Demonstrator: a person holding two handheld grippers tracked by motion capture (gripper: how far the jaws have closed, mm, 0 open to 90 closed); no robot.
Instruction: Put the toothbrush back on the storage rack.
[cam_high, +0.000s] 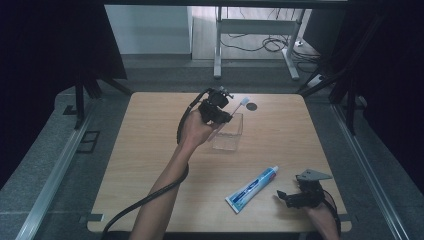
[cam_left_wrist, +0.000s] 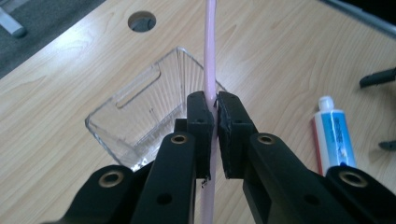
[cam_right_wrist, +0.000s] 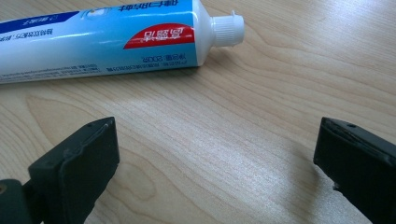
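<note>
Left gripper (cam_left_wrist: 209, 140): clamped on the pink toothbrush (cam_left_wrist: 209, 51) partway along its handle — the jaws pinch it from both sides, so the shaft runs straight out between them. In the high view this gripper (cam_high: 220, 111) is raised above the table, at the box.
Toothbrush: held aloft, slanting up and away, its white head (cam_high: 245, 100) past the far rim of the box. Likely held this way so it can be tipped into the box.
Box (cam_left_wrist: 140, 116): clear plastic, open at the top, standing on the table (cam_high: 150, 150) directly under the held handle; nothing can be made out inside.
Right gripper (cam_high: 298, 196): jaws spread wide, holding nothing, resting low at the near right of the table — seemingly waiting its turn.
Toothpaste (cam_high: 251, 189): blue and white tube lying flat, just left of the right gripper, cap toward the far side, well apart from the box.
Hole (cam_high: 251, 106): round opening in the table just beyond the box.
In the way: only the box's near wall, which the handle's lower end must clear.
</note>
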